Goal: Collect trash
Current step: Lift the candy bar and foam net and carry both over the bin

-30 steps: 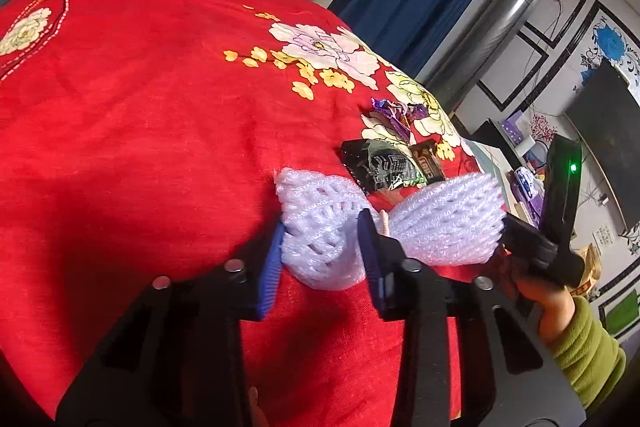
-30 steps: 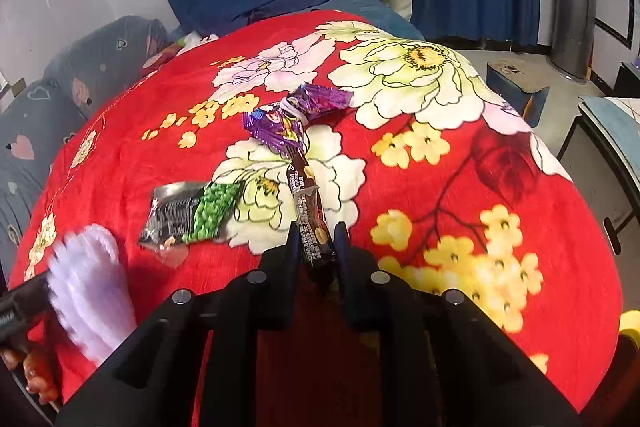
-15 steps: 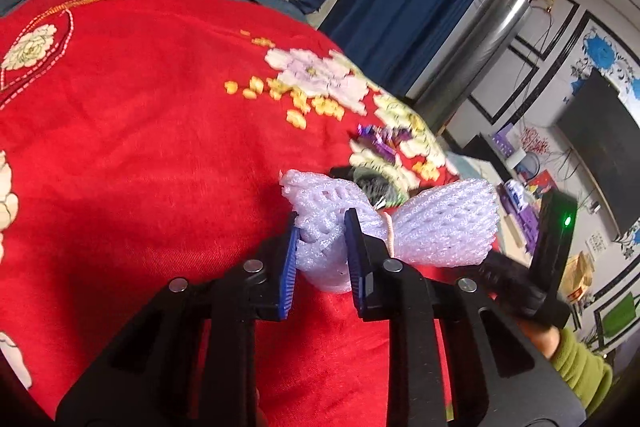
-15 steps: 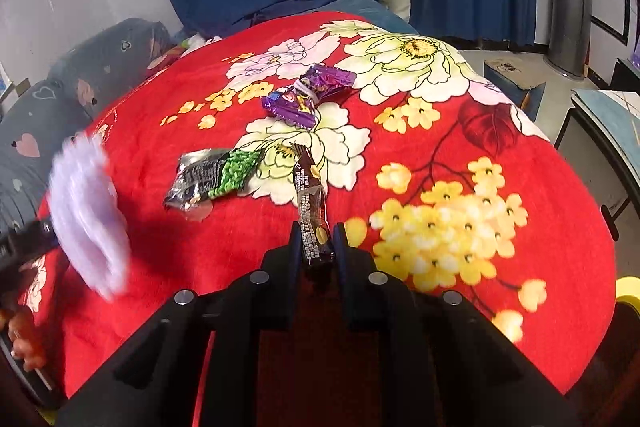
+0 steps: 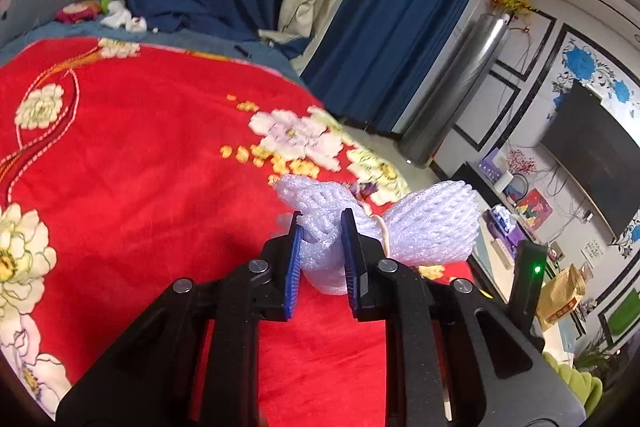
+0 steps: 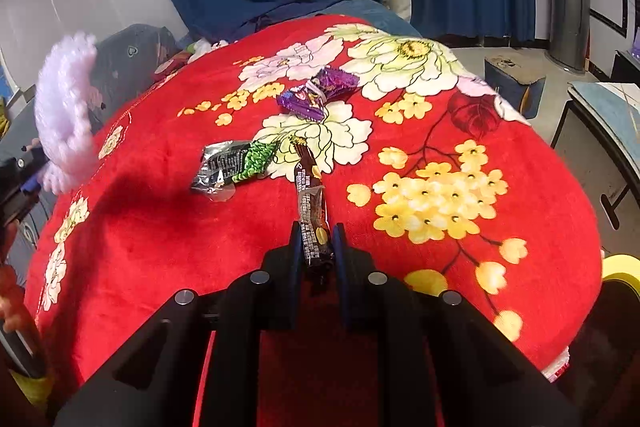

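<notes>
Left wrist view: left gripper (image 5: 320,247) clamps white foam net (image 5: 384,223), lifted above red floral blanket (image 5: 132,163). Right gripper (image 6: 316,247) pinches brown snack wrapper (image 6: 311,211); green-black wrapper (image 6: 234,167) & purple wrapper (image 6: 316,93) lie on blanket beyond.

Left gripper (image 5: 320,227) lifted foam net (image 5: 424,231) off blanket (image 5: 120,163); right gripper (image 6: 316,239) raised brown wrapper (image 6: 310,203).

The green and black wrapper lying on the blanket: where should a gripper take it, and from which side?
Best guess: the green and black wrapper lies flat on the red blanket, so pinch its crinkled green end, which looks slightly raised, coming down from above. That end faces the brown wrapper held by the right gripper.
</notes>
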